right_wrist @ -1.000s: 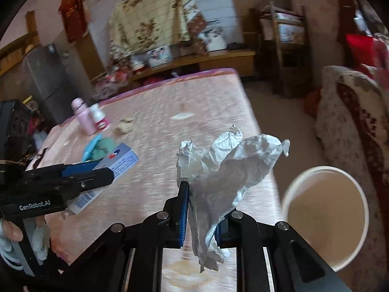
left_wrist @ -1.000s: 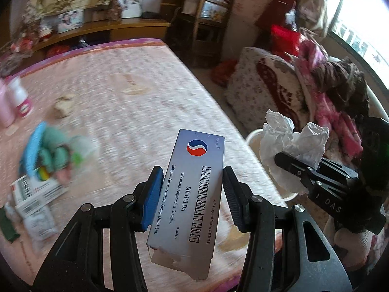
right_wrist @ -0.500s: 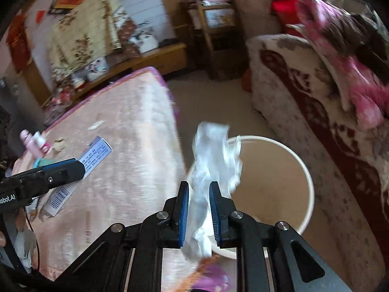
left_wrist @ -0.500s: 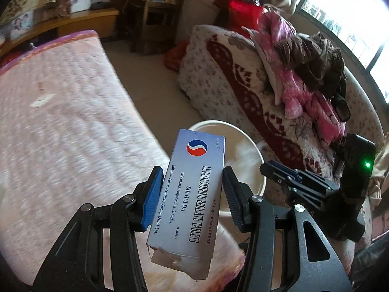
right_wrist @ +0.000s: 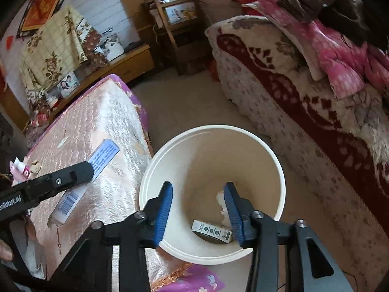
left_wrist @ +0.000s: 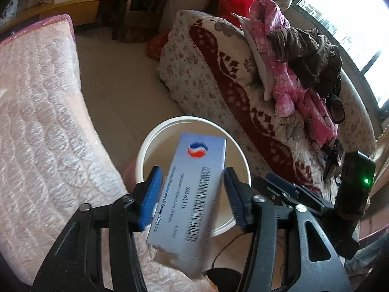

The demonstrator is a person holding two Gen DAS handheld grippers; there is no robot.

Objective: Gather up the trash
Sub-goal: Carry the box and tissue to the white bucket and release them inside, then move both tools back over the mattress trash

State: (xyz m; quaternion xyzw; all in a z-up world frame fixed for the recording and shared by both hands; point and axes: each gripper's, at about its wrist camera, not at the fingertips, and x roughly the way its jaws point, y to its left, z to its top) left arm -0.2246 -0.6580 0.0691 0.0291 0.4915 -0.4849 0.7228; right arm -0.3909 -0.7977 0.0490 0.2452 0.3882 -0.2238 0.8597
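My left gripper holds a silver tablet box between its blue pads, over the near rim of the white bin; its jaws look slightly wider than before and the box is blurred. In the right wrist view the same box sticks out of the left gripper above the bed edge. My right gripper is open and empty above the white bin. Inside the bin lie a crumpled white tissue and a small white carton.
A pink quilted bed fills the left. A floral sofa piled with pink and brown clothes stands at the right. Bare floor runs between them. Small items lie on the bed's far side.
My right gripper opened and the crumpled tissue dropped into the bin. Both grippers moved from over the bed to over the bin. The left jaws have widened slightly around the tablet box.
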